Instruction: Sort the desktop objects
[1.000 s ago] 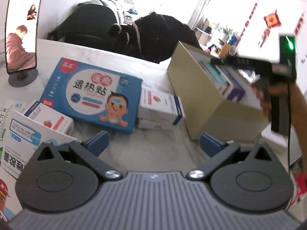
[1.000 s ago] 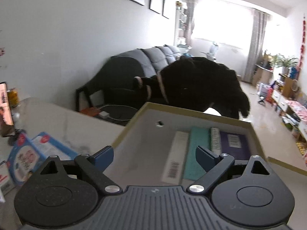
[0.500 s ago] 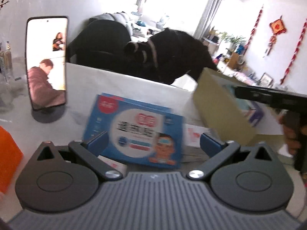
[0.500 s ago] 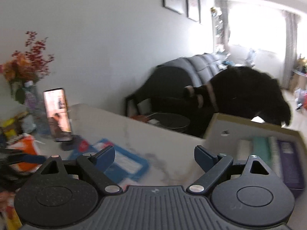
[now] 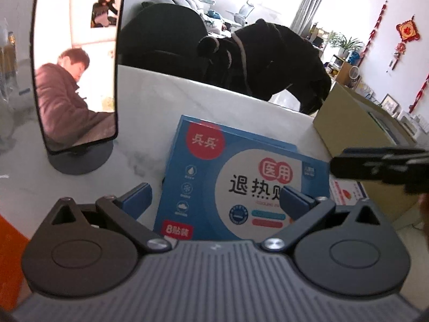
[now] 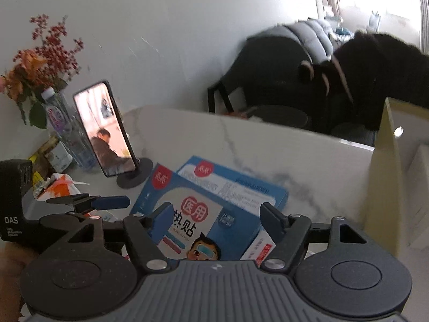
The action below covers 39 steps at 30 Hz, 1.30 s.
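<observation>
A blue fever-patch box [image 5: 236, 177] lies flat on the white marble table [image 5: 187, 102]. My left gripper [image 5: 215, 198] hovers just before it, open, its fingers astride the box's near left part without touching it. In the right wrist view the same box [image 6: 185, 209] lies partly on a second blue box [image 6: 241, 185]. My right gripper [image 6: 217, 216] hangs over the top box. Its jaws are closing, with the box below and between them, pads not on it. The left gripper [image 6: 88, 201] shows at the left there, and the right gripper [image 5: 375, 163] at the right in the left wrist view.
An open cardboard box [image 6: 383, 187] holding packs stands at the right. A phone on a round stand [image 5: 77, 67] stands upright at the left, with a water bottle [image 6: 57, 115] and flowers behind. A small white-and-red box [image 6: 260, 247] lies beside the blue boxes. Orange packaging [image 6: 57, 187] lies at the left.
Both grippers have swung left, away from the cardboard box, and now face the blue boxes and the phone. The right gripper's fingers stand closer together than before.
</observation>
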Each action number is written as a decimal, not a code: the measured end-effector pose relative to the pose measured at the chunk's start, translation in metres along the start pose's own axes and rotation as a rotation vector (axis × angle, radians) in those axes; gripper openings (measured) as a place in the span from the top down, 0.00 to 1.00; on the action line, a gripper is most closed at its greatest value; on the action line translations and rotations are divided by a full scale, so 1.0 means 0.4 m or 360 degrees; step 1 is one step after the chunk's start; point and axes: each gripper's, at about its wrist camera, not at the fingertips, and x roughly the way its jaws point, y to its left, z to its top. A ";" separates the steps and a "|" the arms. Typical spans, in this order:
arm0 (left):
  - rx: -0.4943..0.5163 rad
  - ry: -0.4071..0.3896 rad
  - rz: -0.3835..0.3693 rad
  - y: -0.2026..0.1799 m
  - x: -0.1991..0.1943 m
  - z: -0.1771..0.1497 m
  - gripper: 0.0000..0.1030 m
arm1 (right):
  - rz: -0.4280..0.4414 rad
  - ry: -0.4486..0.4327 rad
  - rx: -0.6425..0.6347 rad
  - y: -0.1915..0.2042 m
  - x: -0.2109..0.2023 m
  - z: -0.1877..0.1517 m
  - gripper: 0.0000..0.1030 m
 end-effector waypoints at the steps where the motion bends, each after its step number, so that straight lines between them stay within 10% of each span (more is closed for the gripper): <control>1: -0.0004 0.0007 -0.0015 0.000 0.002 0.003 0.00 | -0.0006 0.0020 0.0011 -0.001 0.014 -0.001 0.27; 16: 0.0052 0.0099 -0.0046 -0.005 0.018 0.007 0.00 | -0.0082 0.0147 0.0173 -0.031 0.087 -0.008 0.26; 39: 0.0427 0.0021 -0.0150 -0.106 -0.072 -0.091 0.00 | 0.0046 -0.0225 0.0070 0.032 -0.233 -0.181 0.27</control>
